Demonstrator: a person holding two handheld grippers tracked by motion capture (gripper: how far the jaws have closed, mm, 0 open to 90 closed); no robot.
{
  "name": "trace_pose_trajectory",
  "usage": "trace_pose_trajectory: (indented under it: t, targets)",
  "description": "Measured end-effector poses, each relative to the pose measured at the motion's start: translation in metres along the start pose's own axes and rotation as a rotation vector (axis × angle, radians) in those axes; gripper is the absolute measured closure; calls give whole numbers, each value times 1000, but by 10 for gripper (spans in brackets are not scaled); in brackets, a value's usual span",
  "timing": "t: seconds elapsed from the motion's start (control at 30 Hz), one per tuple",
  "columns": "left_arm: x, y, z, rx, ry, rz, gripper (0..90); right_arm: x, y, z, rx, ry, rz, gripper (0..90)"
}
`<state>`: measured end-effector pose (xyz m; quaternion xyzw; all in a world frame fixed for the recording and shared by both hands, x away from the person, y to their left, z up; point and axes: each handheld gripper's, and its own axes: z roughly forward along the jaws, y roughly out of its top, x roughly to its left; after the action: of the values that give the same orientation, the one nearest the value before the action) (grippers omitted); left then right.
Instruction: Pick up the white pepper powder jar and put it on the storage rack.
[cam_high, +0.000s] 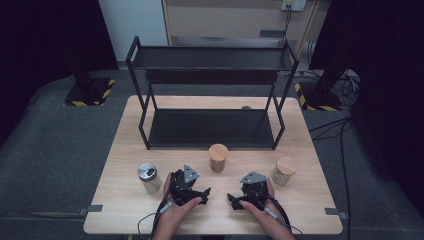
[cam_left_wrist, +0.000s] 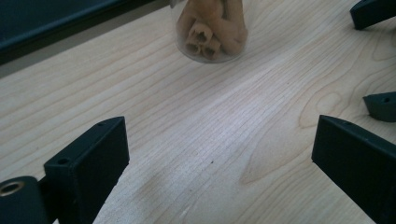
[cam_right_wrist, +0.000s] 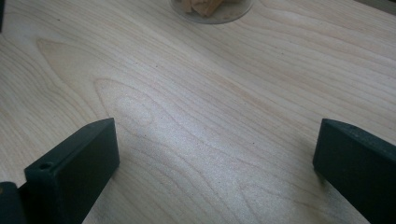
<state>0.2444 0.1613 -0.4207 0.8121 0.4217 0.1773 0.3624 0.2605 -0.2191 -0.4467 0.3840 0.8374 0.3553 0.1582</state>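
Three jars stand on the wooden table (cam_high: 125, 200): a metal-lidded shaker jar (cam_high: 149, 176) at the left, a wooden-lidded jar (cam_high: 218, 157) in the middle and another wooden-lidded jar (cam_high: 284, 171) at the right. My left gripper (cam_high: 202, 196) rests near the front edge, open and holding nothing, its jaws turned toward the right one. My right gripper (cam_high: 233, 202) faces it, also open. In the left gripper view the left gripper (cam_left_wrist: 219, 154) looks at a clear jar of pasta tubes (cam_left_wrist: 210, 32). In the right gripper view the right gripper (cam_right_wrist: 215, 149) is over bare wood, with a jar base (cam_right_wrist: 212, 9) at the top.
A black two-tier metal rack (cam_high: 210, 127) stands across the back half of the table, both shelves bare. The right gripper's jaw tips (cam_left_wrist: 380, 105) show at the edge of the left gripper view. Grey floor surrounds the table.
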Motion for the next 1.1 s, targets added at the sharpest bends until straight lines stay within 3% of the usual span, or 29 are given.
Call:
trace_pose_trajectory:
  t: [0.77, 0.87, 1.1]
  targets:
    - [-1, 12, -28, -31, 13, 22, 27, 0, 0, 0, 0, 0, 0, 5]
    - [5, 12, -31, -51, -4, -3, 26, 0, 0, 0, 0, 0, 0, 5]
    - [9, 16, -41, -57, 18, -5, 27, 0, 0, 0, 0, 0, 0, 5]
